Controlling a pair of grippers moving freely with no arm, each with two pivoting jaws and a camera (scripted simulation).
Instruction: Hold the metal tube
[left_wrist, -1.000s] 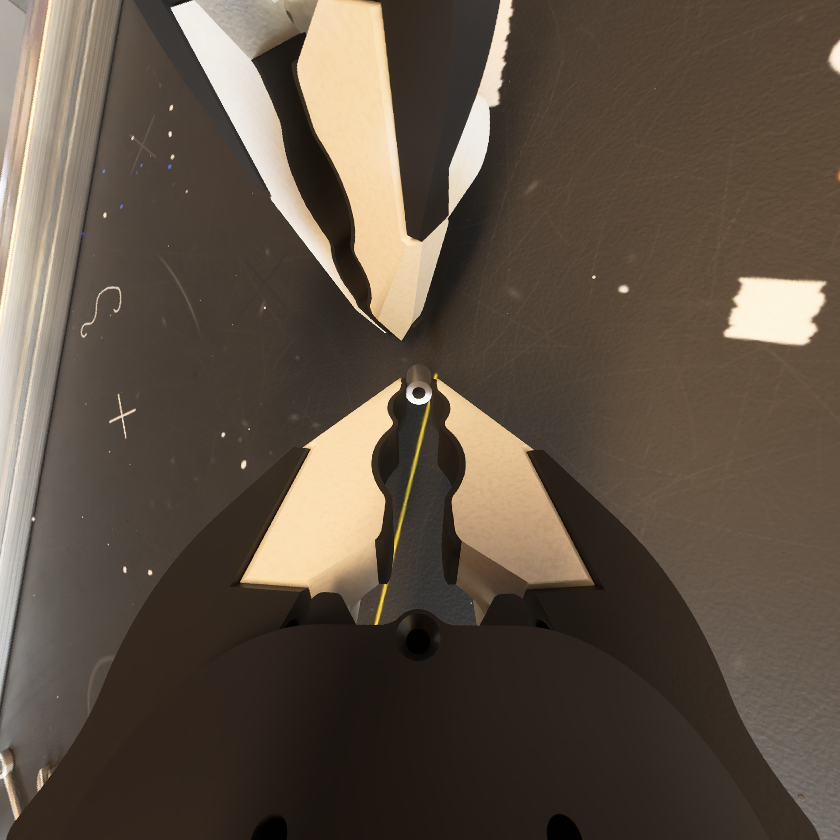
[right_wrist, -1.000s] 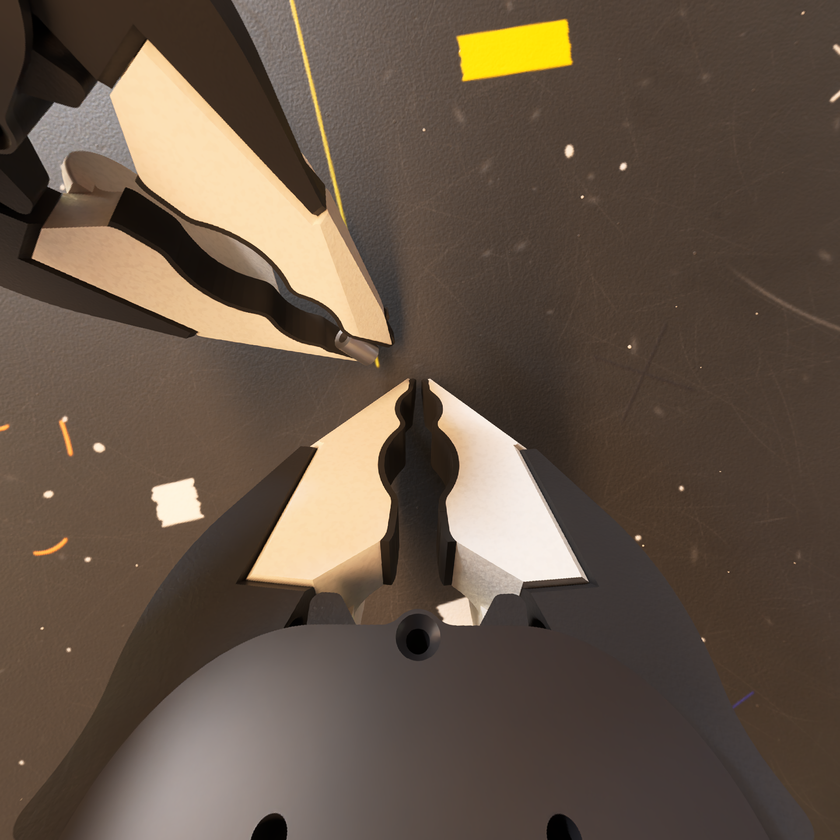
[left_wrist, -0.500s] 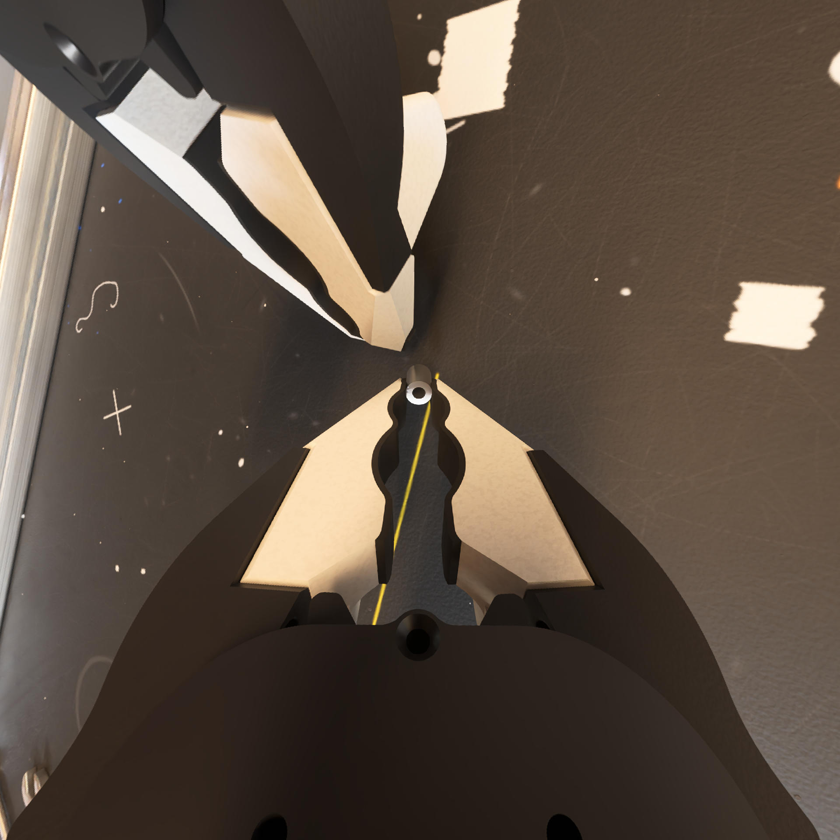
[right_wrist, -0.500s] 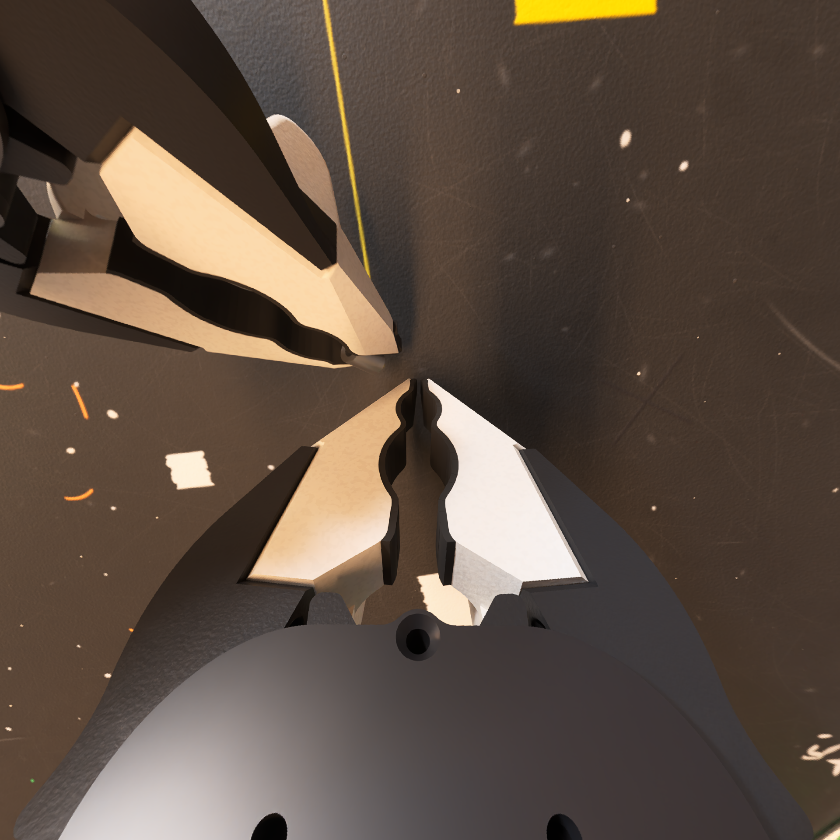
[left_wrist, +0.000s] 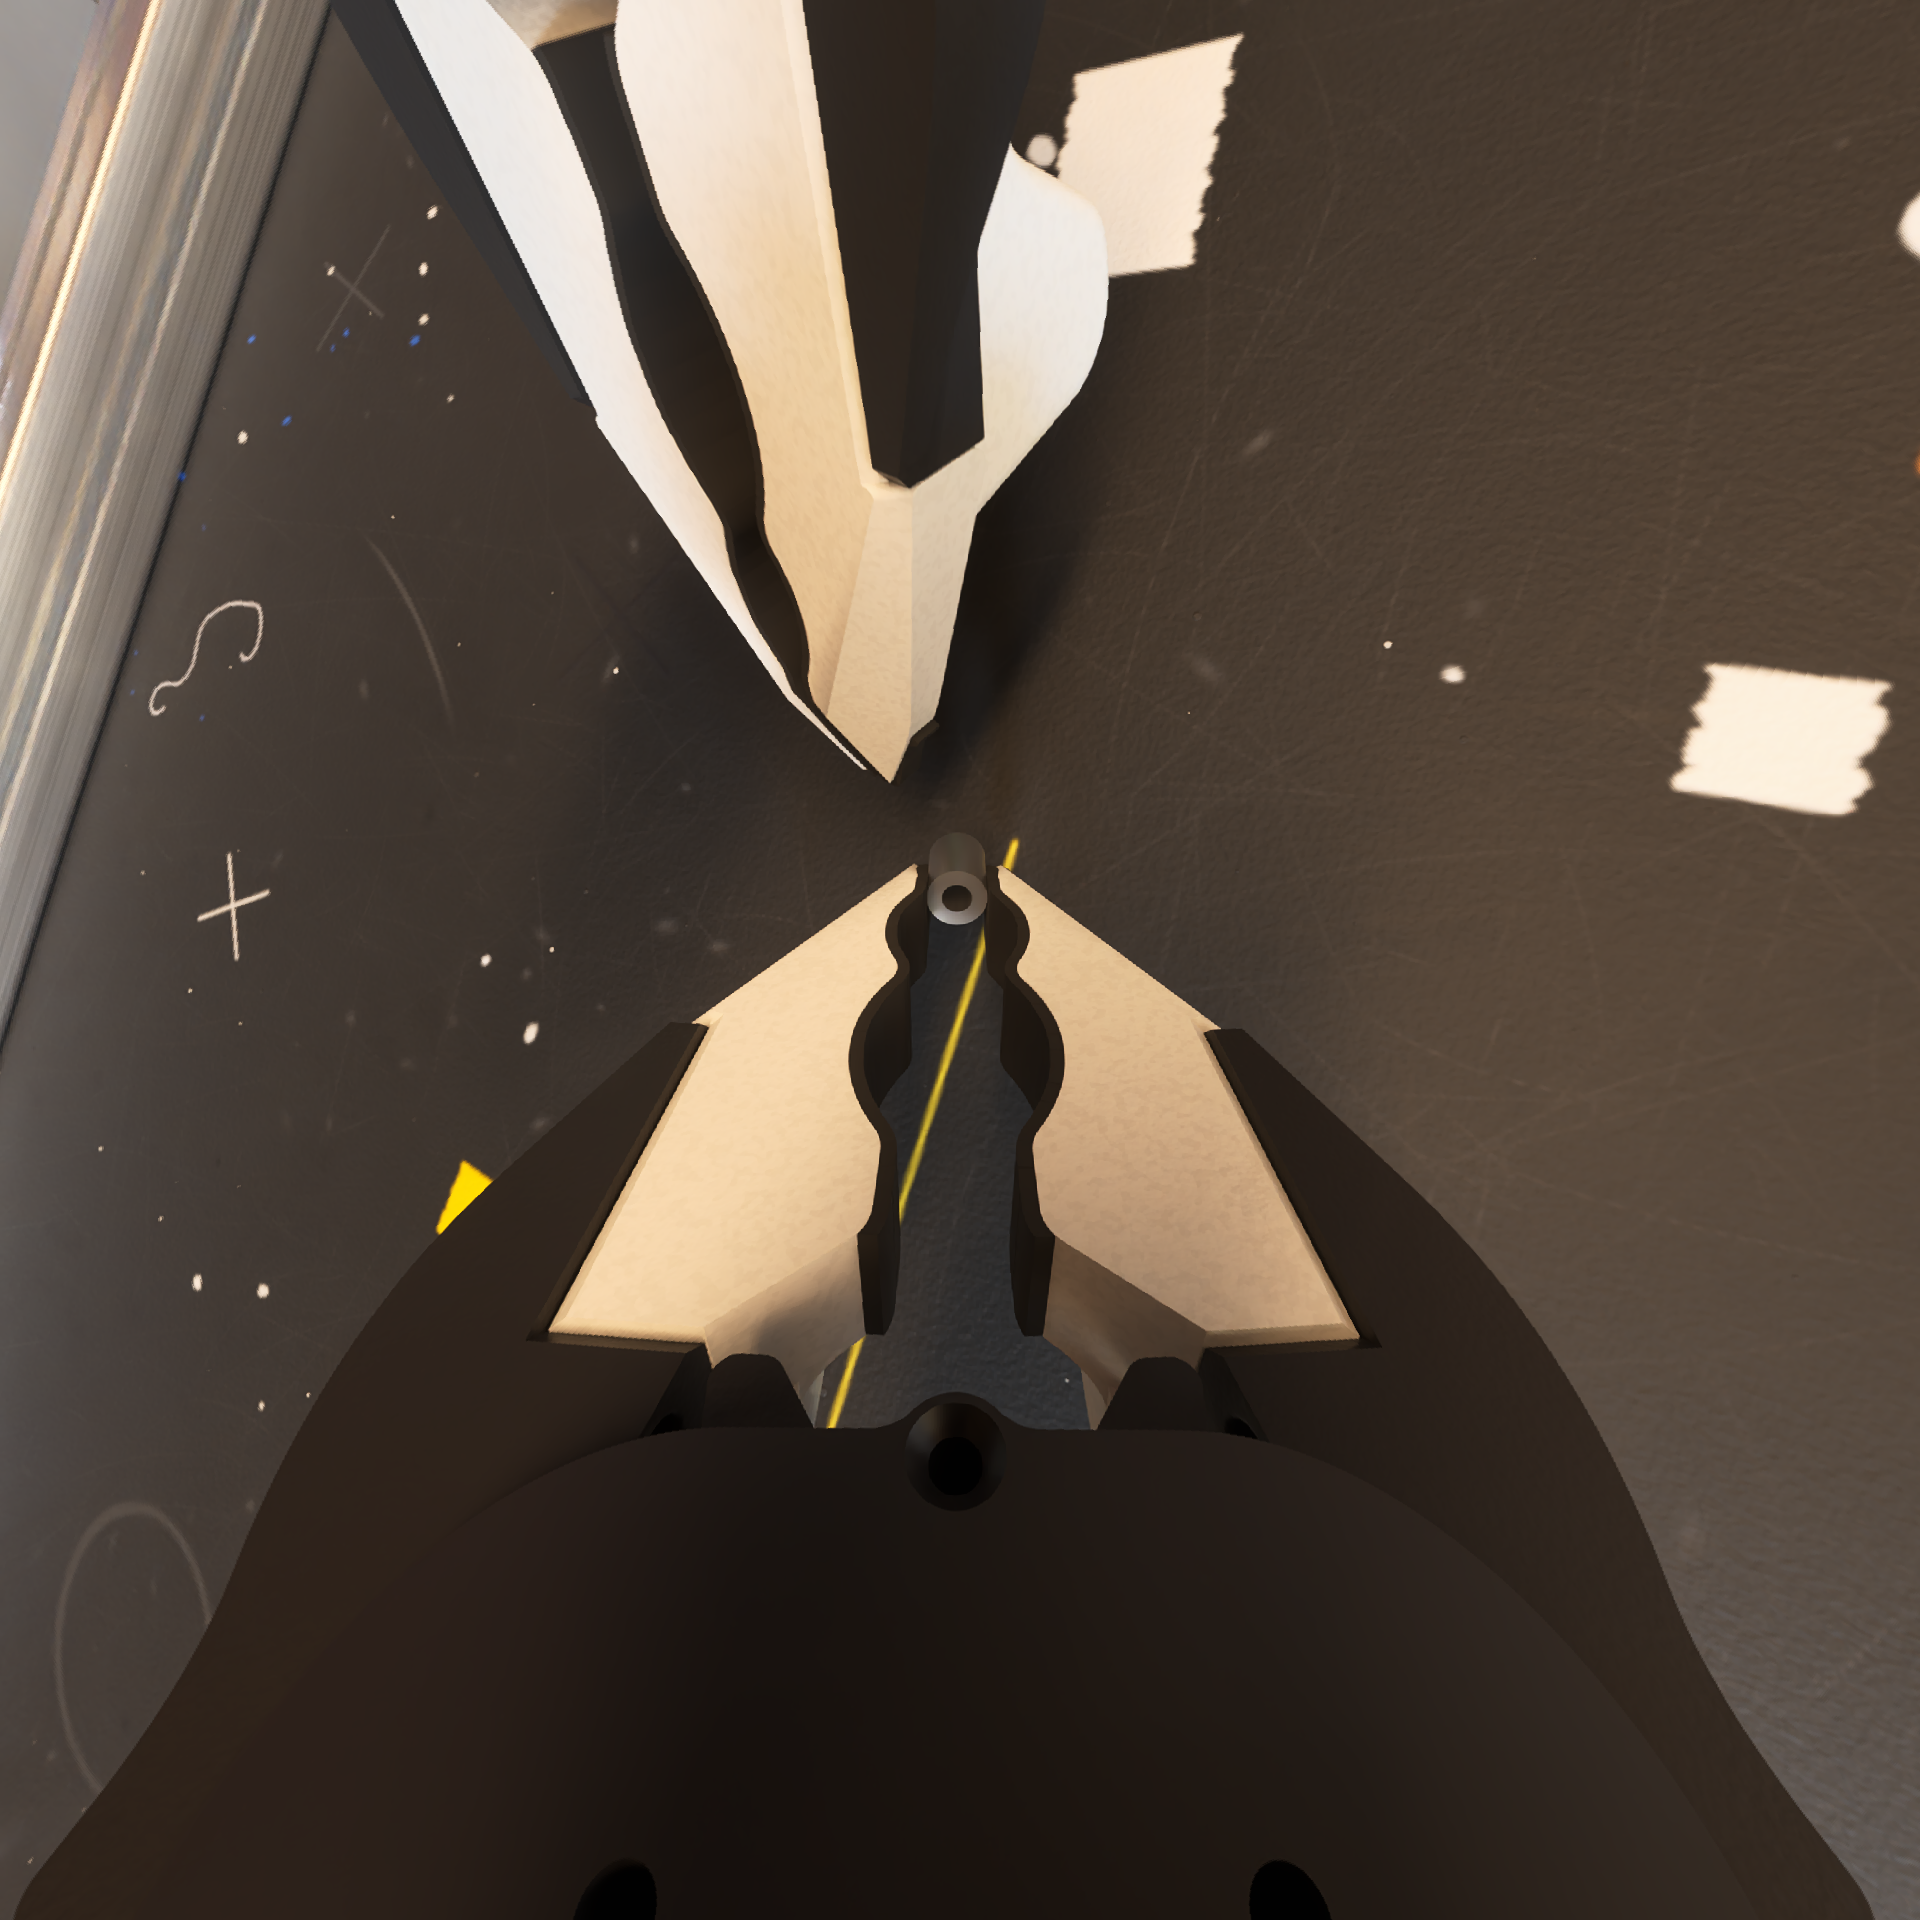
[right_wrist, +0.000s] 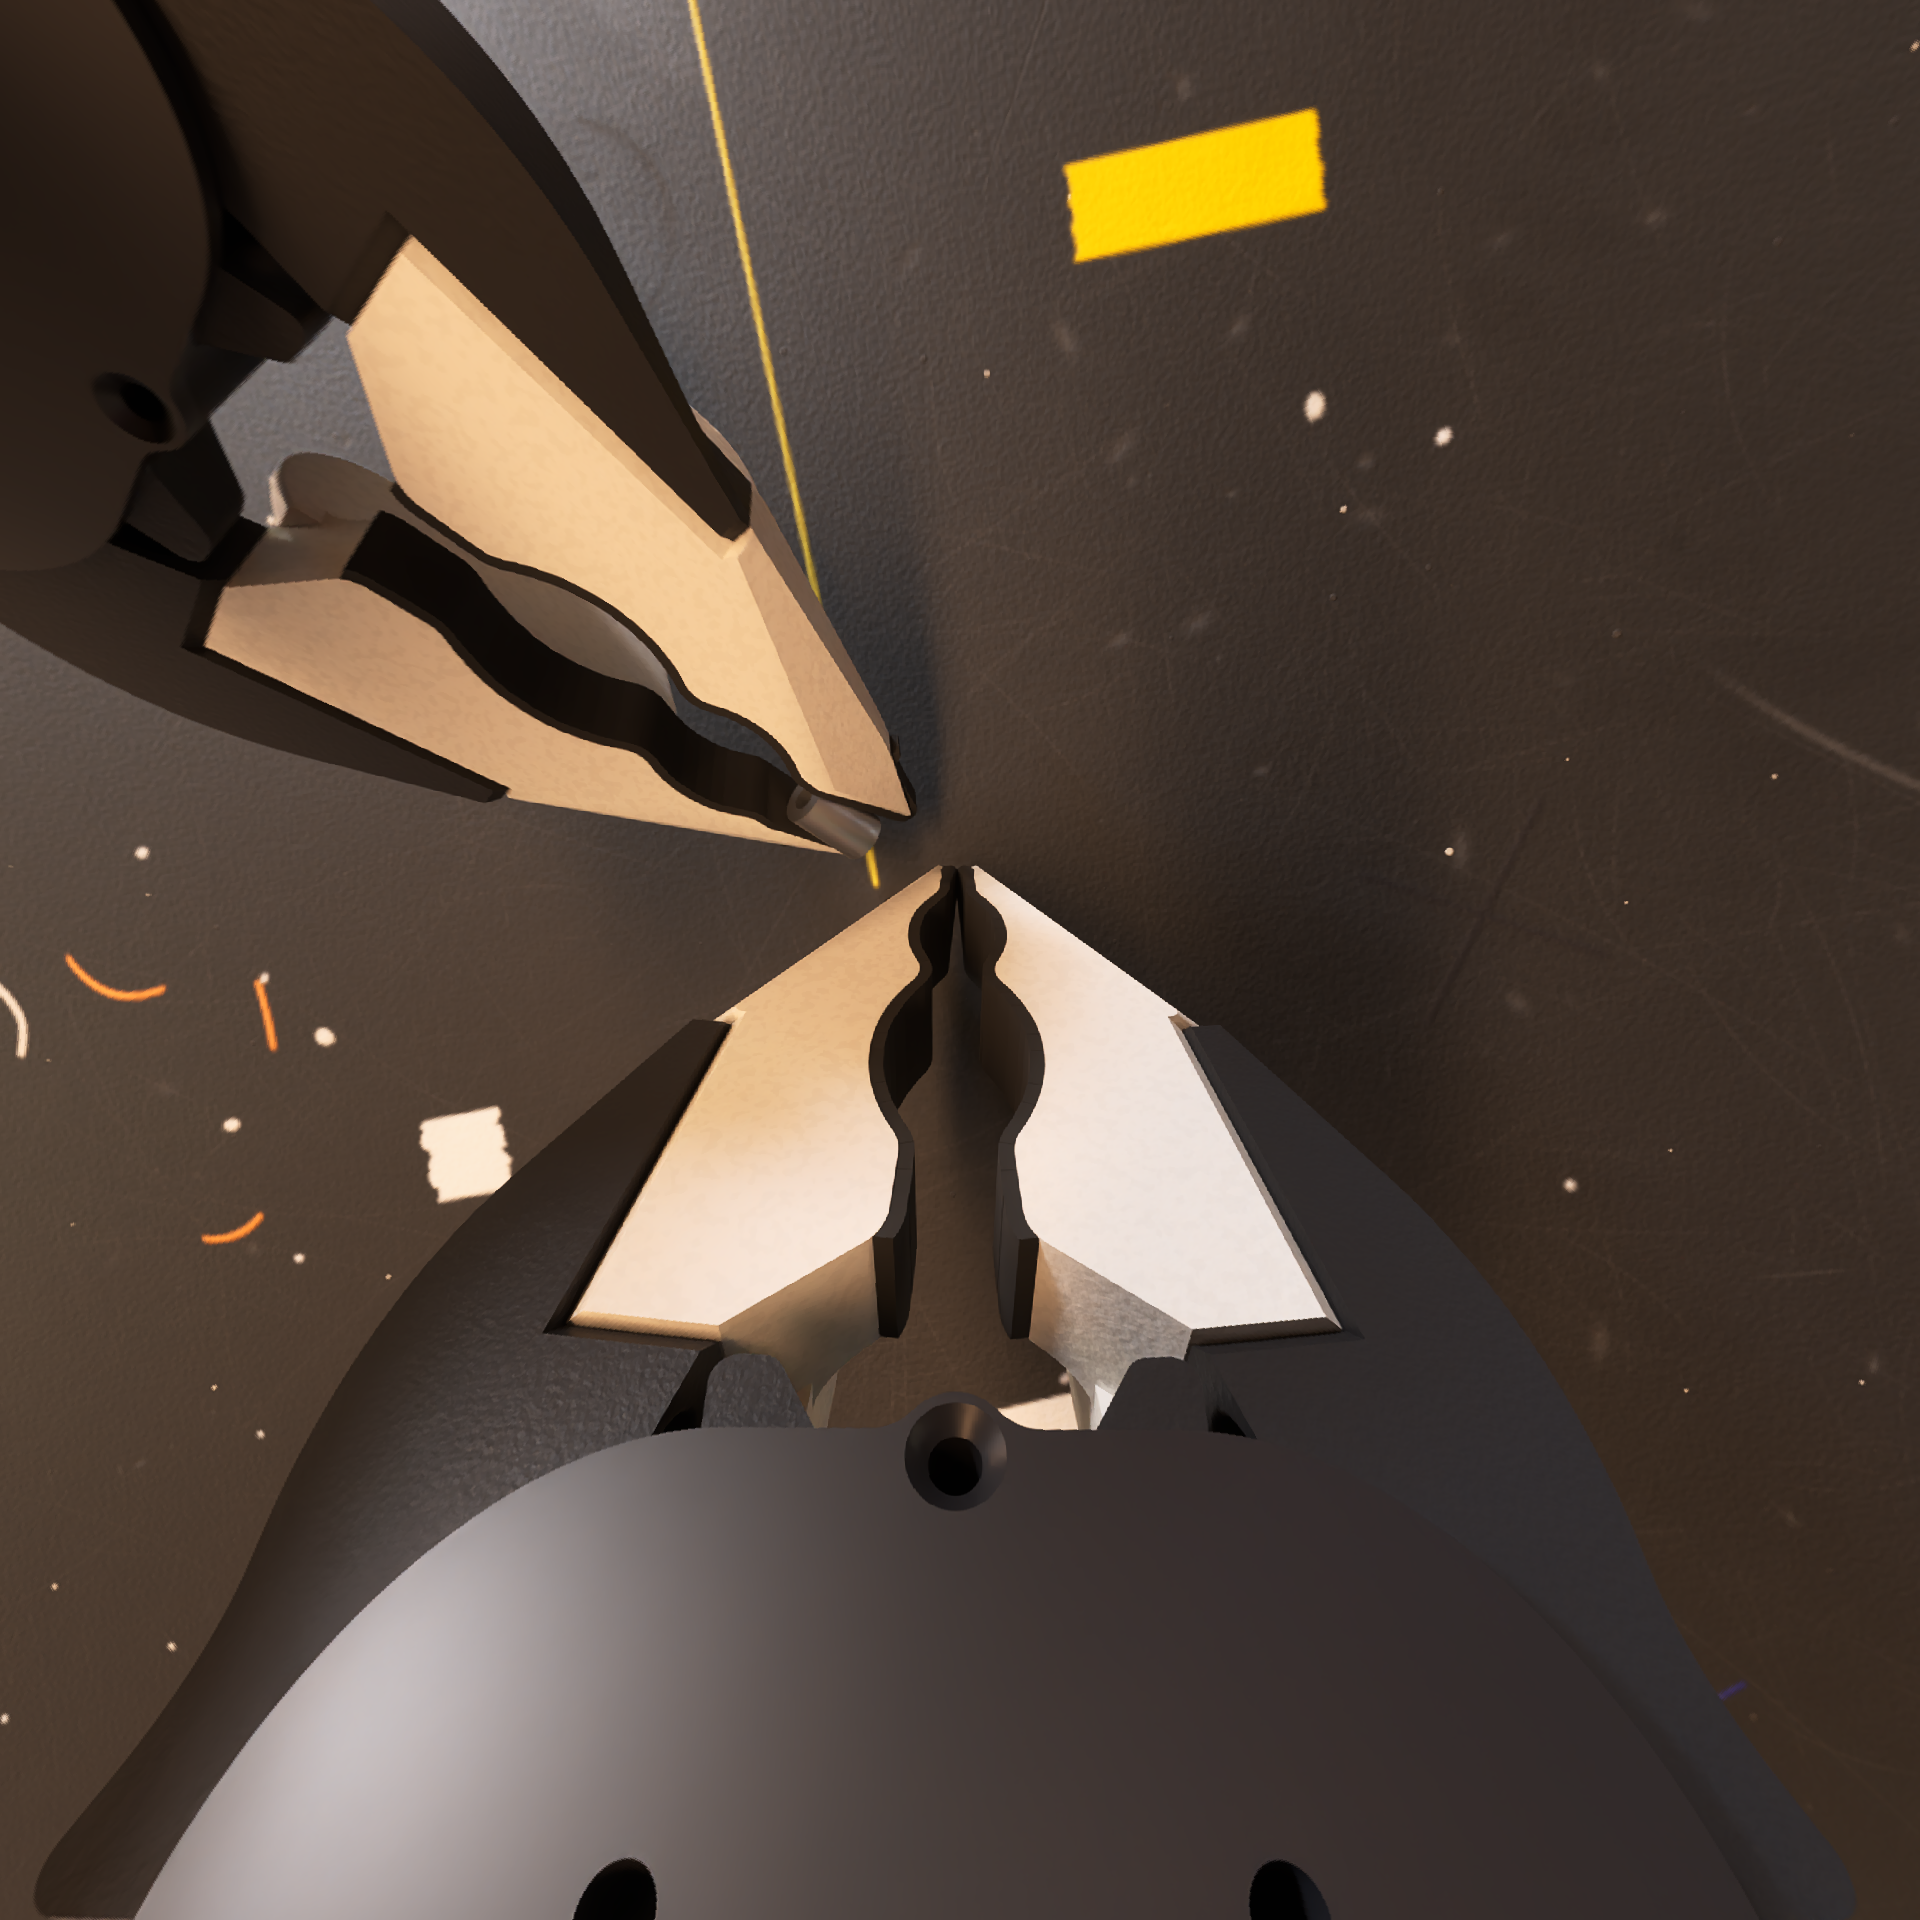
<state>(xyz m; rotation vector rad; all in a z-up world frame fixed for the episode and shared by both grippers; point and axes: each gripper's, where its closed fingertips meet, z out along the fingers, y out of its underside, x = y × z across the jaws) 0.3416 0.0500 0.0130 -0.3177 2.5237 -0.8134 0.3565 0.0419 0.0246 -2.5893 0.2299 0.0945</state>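
A small grey metal tube (left_wrist: 957, 891) is pinched between the tips of my left gripper (left_wrist: 957, 883), seen end-on with its bore showing. In the right wrist view the tube (right_wrist: 834, 827) sticks out of the left gripper's tips (right_wrist: 868, 821). My right gripper (right_wrist: 954, 873) is shut and empty, its tips a short way right of the tube. It shows in the left wrist view (left_wrist: 883, 764) pointing down at the tube from above, apart from it. A thin yellow wire (left_wrist: 940, 1081) lies on the mat under the left gripper and ends by the tube (right_wrist: 758, 332).
The dark scratched mat (left_wrist: 1455, 1039) has white tape patches (left_wrist: 1782, 738) (left_wrist: 1143, 156), a yellow tape patch (right_wrist: 1195, 182) and chalk marks (left_wrist: 234, 904). A metal rail (left_wrist: 114, 343) edges the mat at the left. Orange marks (right_wrist: 114, 987) lie at the left in the right wrist view.
The right gripper has swung back from a tilted pose close to the tube and now stands a little farther off. The left gripper still holds the tube in place.
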